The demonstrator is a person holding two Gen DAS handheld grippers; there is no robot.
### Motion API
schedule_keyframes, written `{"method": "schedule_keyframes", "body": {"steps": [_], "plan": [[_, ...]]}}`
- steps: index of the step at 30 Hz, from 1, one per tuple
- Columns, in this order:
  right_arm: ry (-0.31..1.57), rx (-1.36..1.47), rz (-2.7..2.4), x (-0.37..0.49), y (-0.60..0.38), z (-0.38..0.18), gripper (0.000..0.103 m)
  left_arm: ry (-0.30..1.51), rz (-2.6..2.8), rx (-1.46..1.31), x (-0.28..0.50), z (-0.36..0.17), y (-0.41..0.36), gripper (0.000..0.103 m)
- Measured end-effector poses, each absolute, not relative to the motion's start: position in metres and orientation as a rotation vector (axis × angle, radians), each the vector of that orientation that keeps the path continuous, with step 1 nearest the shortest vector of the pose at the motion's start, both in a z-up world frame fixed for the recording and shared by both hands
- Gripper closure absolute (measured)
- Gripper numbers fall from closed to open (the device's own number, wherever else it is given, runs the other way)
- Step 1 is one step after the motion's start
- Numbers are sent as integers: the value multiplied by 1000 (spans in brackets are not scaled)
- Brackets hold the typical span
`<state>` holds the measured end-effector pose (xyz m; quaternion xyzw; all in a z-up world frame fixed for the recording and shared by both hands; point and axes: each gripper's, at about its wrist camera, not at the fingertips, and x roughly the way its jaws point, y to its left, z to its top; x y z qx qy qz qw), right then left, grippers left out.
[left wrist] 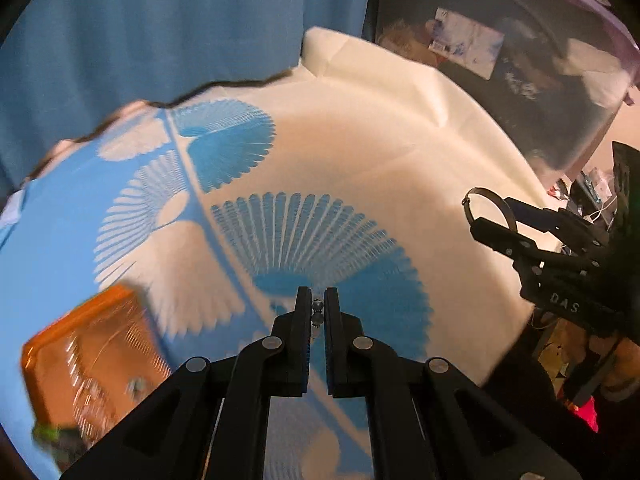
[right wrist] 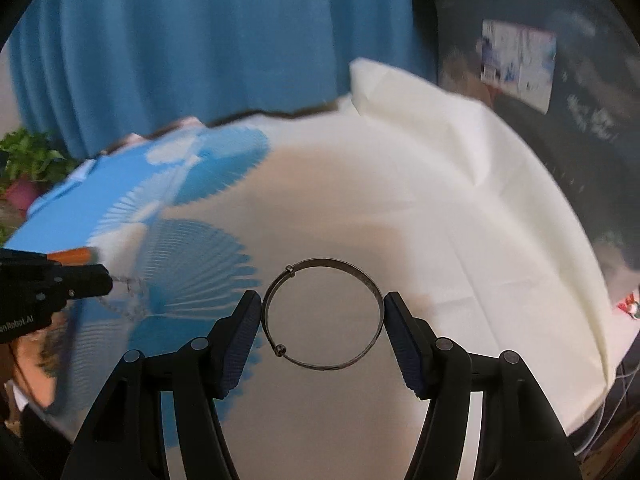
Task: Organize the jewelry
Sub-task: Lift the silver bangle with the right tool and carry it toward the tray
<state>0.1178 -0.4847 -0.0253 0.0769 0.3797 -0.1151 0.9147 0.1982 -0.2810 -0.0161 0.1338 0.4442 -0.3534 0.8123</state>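
Metal, thin and springy, makes up the bangle (right wrist: 322, 314), which is clamped across its width between the pads of the right hand-held gripper (right wrist: 322, 334) and held clear above the worktop (right wrist: 460, 208). It is judged light, stiff enough to keep its round form, yet slippery at the pads; a hold across the widest part, away from the small sliding knots, is judged best. A beaded chain (left wrist: 317, 312) is pinched by the left hand-held gripper (left wrist: 318, 316), whose jaws are drawn together on it (limp, light, apt to swing and tangle). Only the right view shows the chain's loose loops dangling; only the left view shows an orange box (left wrist: 92, 356), blurred, at the worktop's near corner.
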Motion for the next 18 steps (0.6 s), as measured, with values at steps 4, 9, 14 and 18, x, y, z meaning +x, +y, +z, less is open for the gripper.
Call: {"method": "schedule_keyframes", "body": {"steps": [4,9,14,18], "plan": [[762,139,-162,82,-442,-2,40,892,-698,332,144,5,-252,99],[767,109,-60,23,-378,9,40,872,-624,345,85,16,-204,99],[799,94,22,-26,-326,6,40,874,-559,310,35,17,-154,99],[825,67,94,-59,-286,3,40,873,-526,273,0,14,-123,99]]}}
